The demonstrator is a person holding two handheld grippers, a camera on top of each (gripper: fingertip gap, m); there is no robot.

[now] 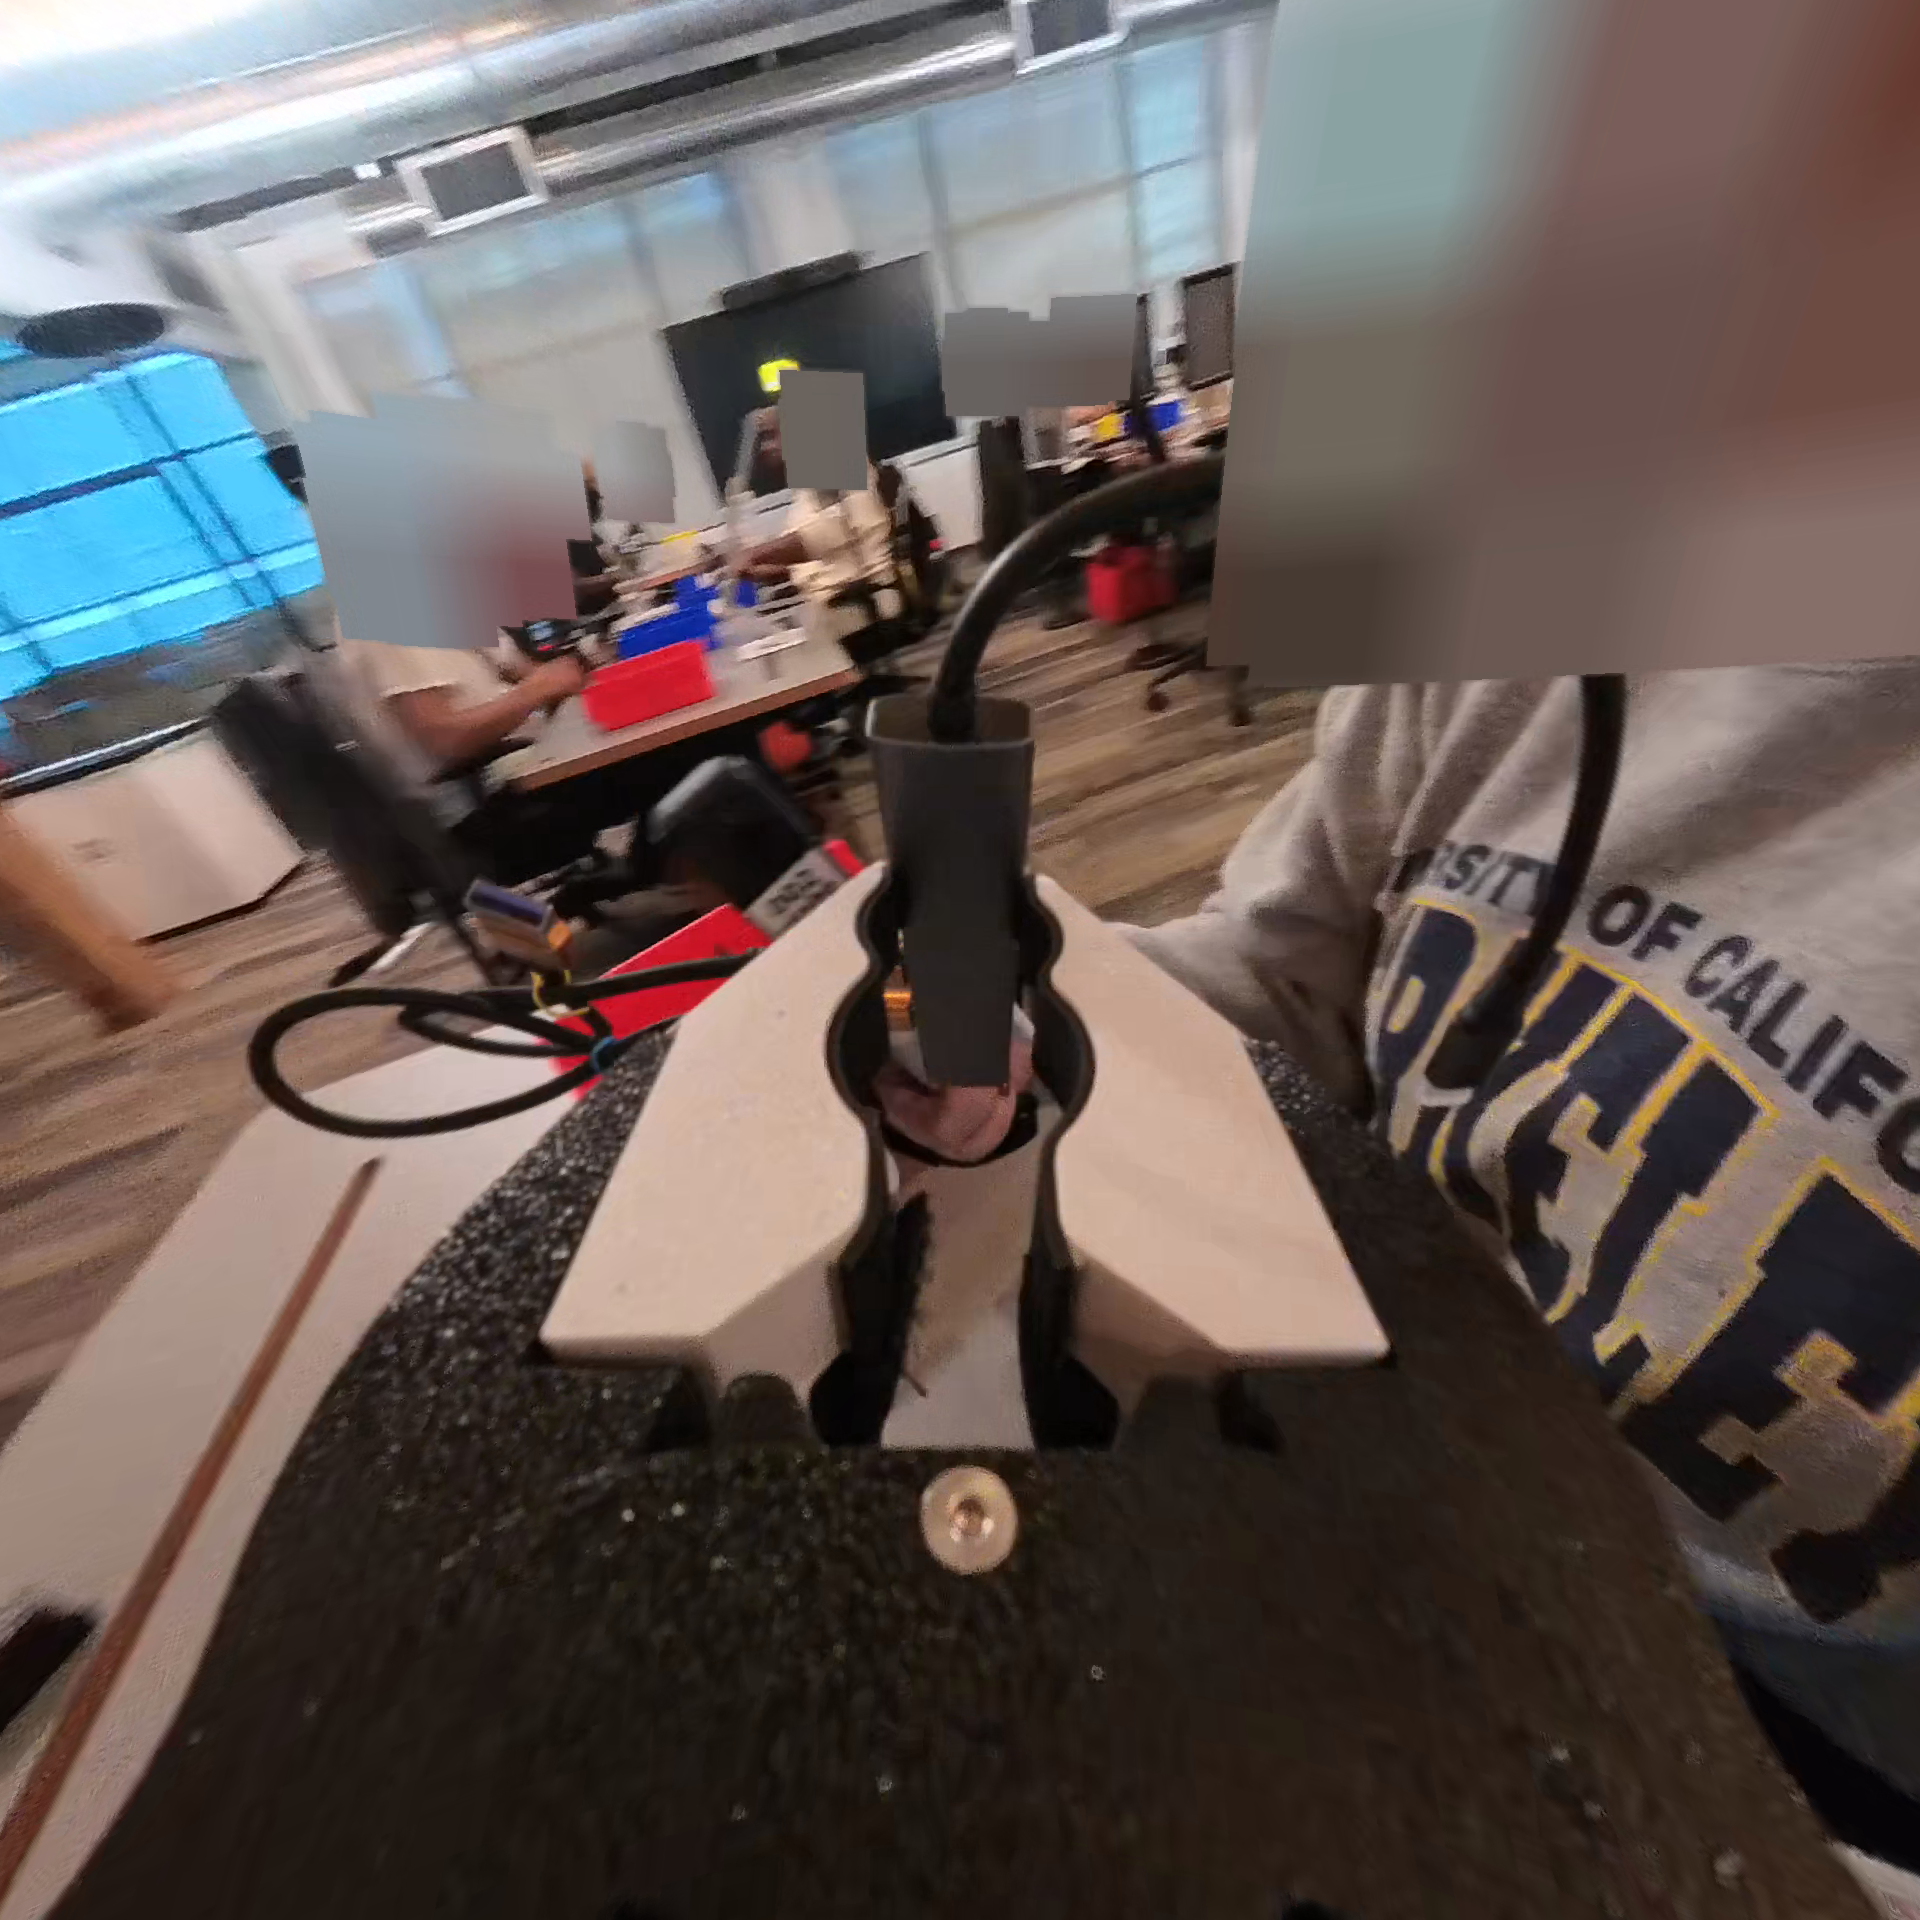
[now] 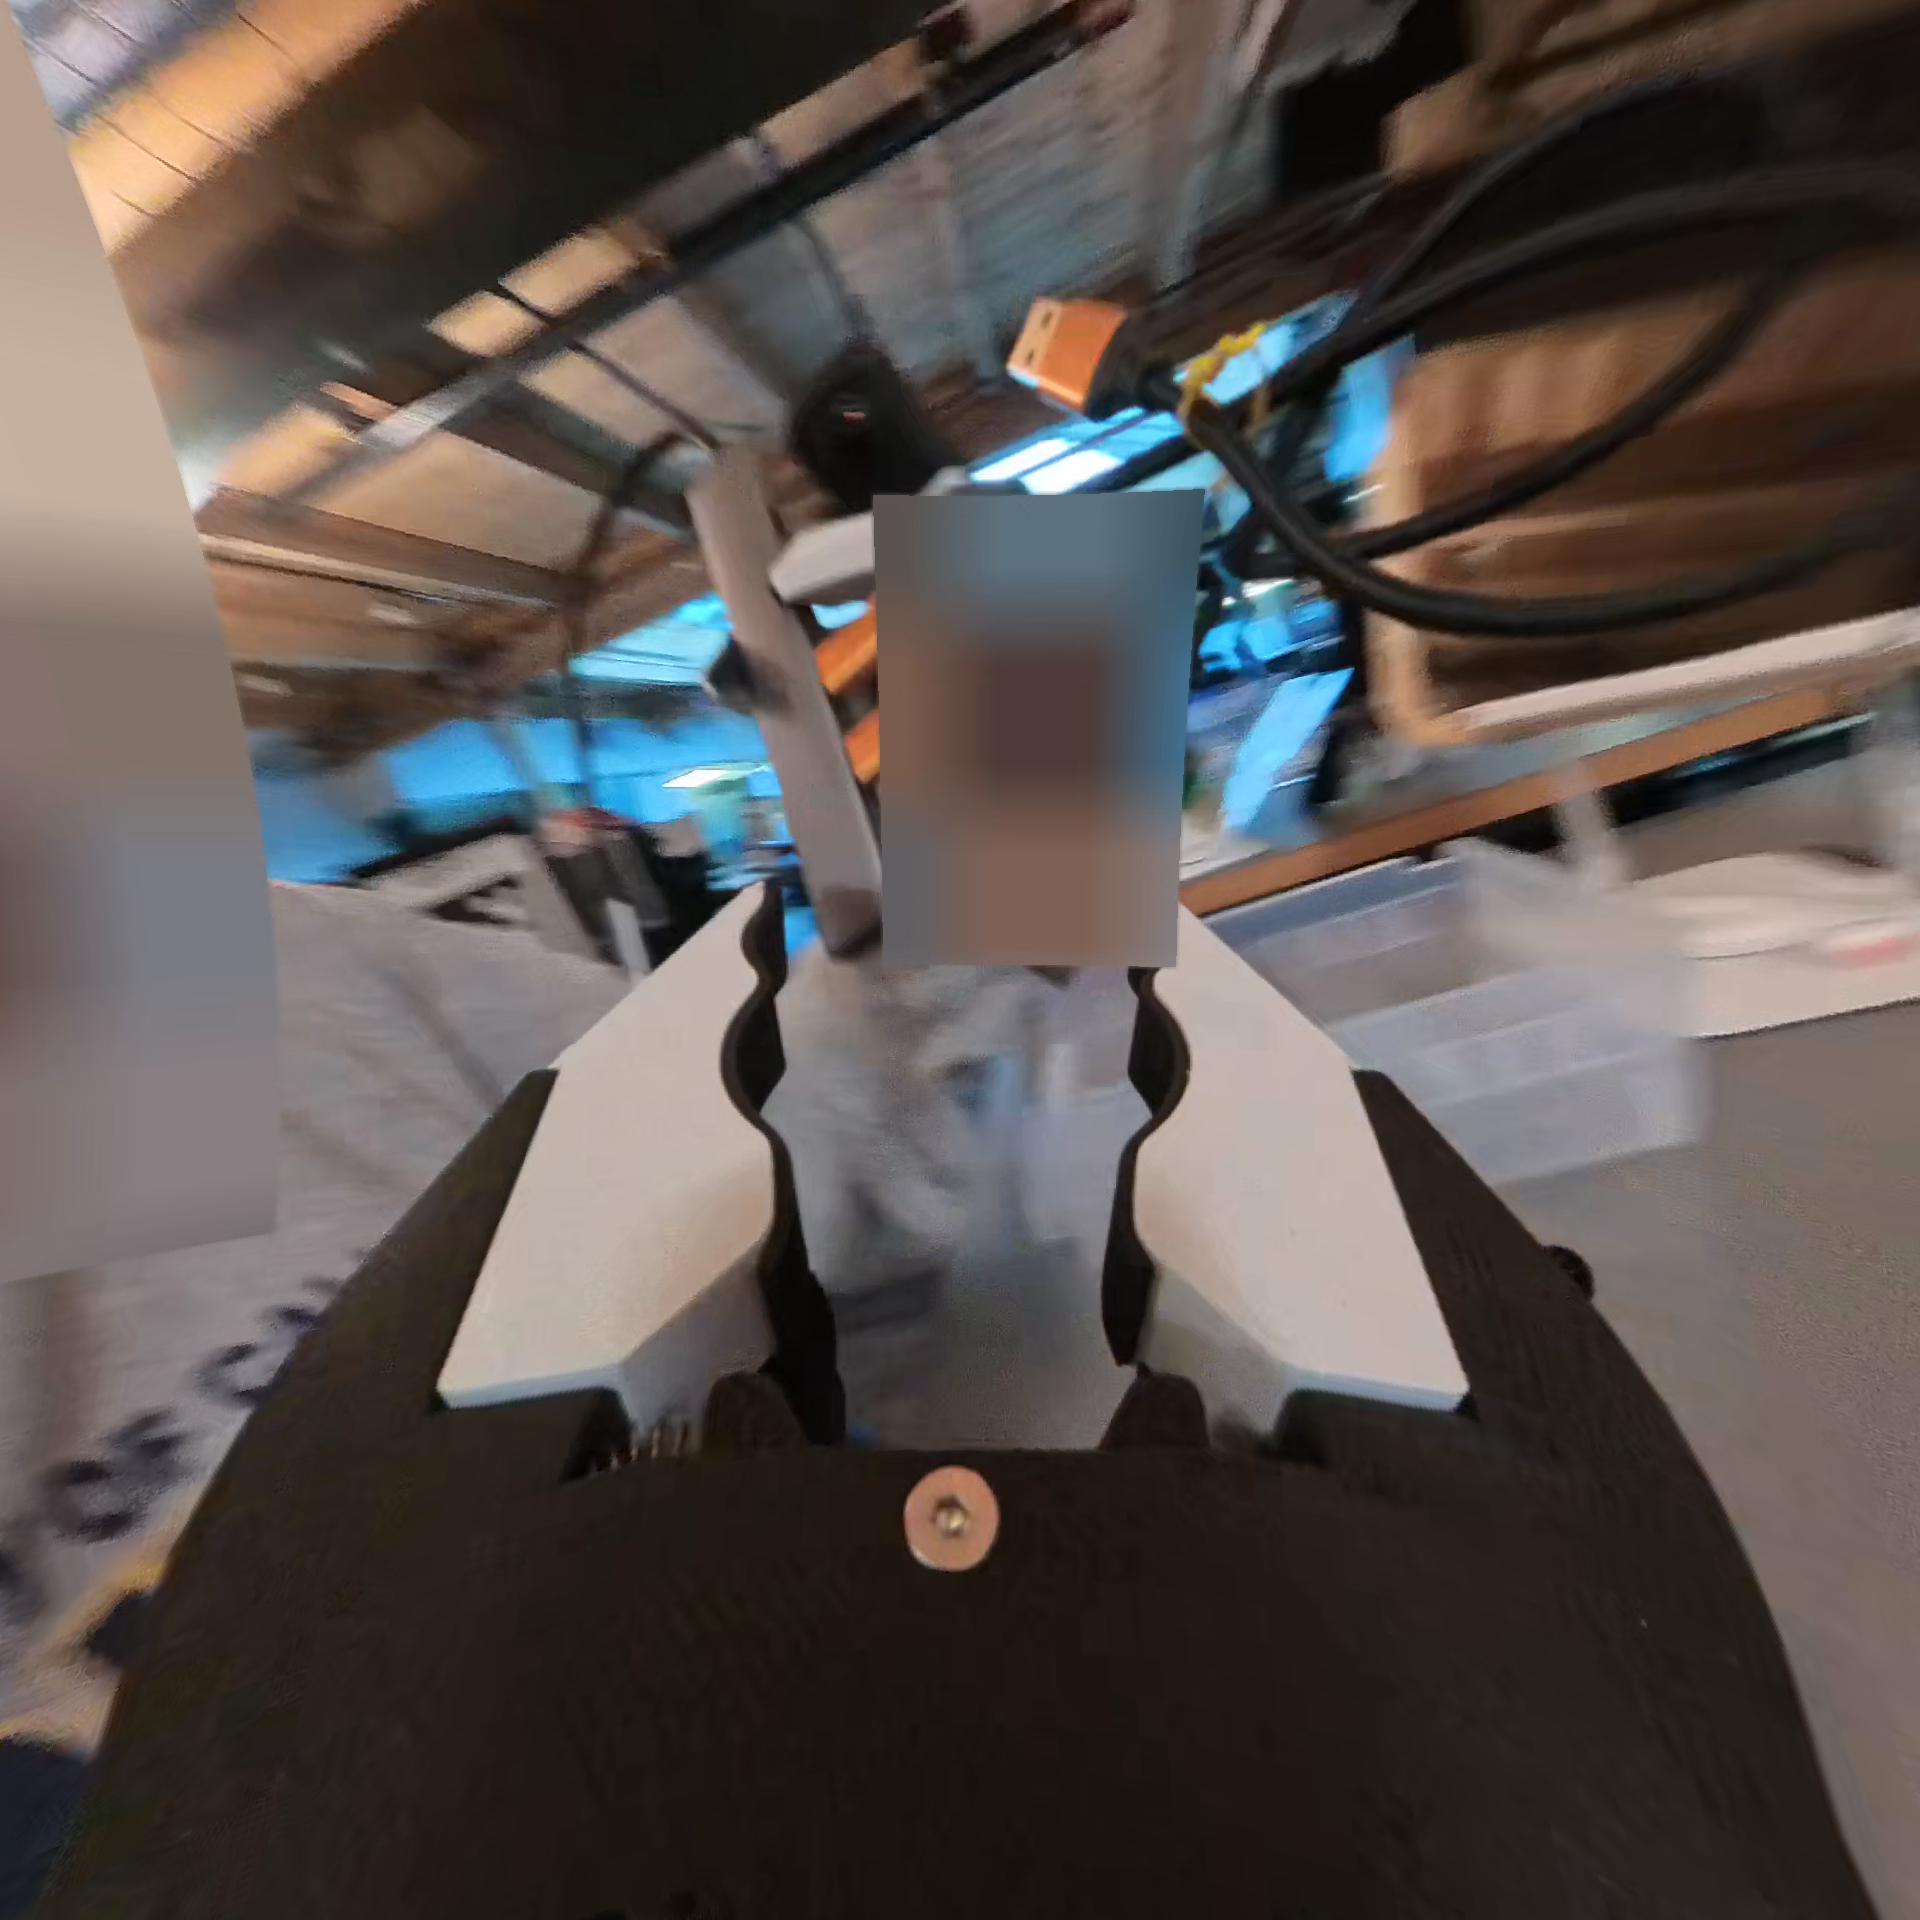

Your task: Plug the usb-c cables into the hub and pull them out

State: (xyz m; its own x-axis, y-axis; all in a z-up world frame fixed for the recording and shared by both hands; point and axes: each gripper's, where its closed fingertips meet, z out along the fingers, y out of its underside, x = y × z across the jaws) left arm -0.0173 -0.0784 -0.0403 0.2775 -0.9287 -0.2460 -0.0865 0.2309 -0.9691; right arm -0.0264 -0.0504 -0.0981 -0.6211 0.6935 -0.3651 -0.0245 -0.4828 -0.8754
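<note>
Lettering on a sweatshirt and one small label

The person's grey sweatshirt (image 1: 1558,831) carries a line of dark capital letters above large navy block letters edged in yellow, cut off by the frame edge. In the right wrist view the same dark print is too blurred to read. A small black-and-white label (image 1: 795,896) on a red object (image 1: 675,966) past the fingers is too small to make out.
</note>
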